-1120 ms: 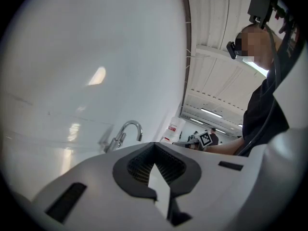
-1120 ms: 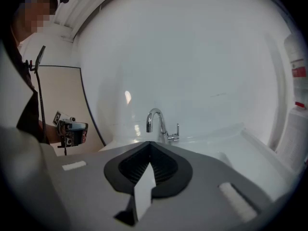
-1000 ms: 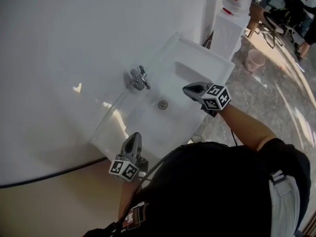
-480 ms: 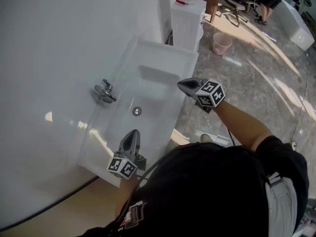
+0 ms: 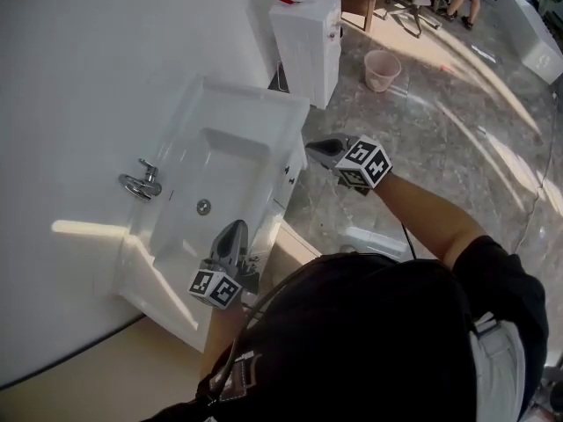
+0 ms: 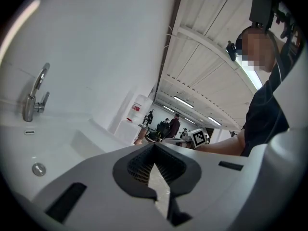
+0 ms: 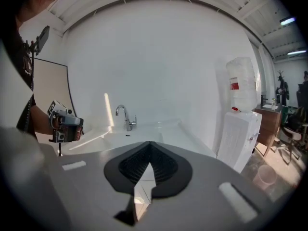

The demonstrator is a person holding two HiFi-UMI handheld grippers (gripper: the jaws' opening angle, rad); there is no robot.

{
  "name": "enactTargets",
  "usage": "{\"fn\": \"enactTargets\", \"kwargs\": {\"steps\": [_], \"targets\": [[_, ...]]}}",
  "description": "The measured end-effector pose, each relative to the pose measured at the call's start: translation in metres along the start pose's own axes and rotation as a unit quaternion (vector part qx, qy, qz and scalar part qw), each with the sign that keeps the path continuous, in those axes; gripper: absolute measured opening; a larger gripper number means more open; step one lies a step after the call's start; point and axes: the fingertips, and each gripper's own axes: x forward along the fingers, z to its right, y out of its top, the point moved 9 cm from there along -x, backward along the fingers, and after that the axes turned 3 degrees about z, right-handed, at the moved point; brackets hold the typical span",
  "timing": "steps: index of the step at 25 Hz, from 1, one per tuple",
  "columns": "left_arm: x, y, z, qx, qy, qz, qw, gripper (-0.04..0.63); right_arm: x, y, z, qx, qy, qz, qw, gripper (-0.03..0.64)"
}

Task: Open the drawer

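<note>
My left gripper (image 5: 235,229) hangs over the near end of the sink (image 5: 261,115) and my right gripper (image 5: 315,149) just right of it, both with jaws together and empty. The drawer front (image 5: 287,178) is under the sink's right edge, beside the right gripper. Left is the faucet (image 5: 139,183). Farther off stand a water dispenser (image 5: 308,38) and a pink bucket (image 5: 381,69).

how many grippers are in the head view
2. The left gripper is over the sink's near end; the right gripper is beside its front edge. None seems hidden.
</note>
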Motion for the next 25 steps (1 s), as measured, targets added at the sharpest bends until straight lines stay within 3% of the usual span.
{"fn": "enactTargets", "kwargs": {"steps": [5, 9, 14, 25], "targets": [[0.055, -0.024, 0.050, 0.011, 0.017, -0.011, 0.9997, -0.009, -0.031, -0.010, 0.037, -0.012, 0.029, -0.003, 1.000, 0.002], [0.076, -0.042, 0.065, 0.016, 0.022, -0.028, 0.9992, -0.009, -0.041, -0.024, 0.056, -0.009, 0.031, -0.004, 0.999, 0.002], [0.088, -0.078, 0.055, -0.001, 0.020, -0.050, 0.9985, -0.009, -0.032, -0.049, 0.062, -0.007, 0.019, -0.008, 1.000, 0.002], [0.072, -0.131, 0.019, -0.033, -0.041, -0.079, 0.9955, -0.009, 0.001, -0.088, 0.019, -0.006, -0.021, -0.071, 0.997, 0.003]]}}
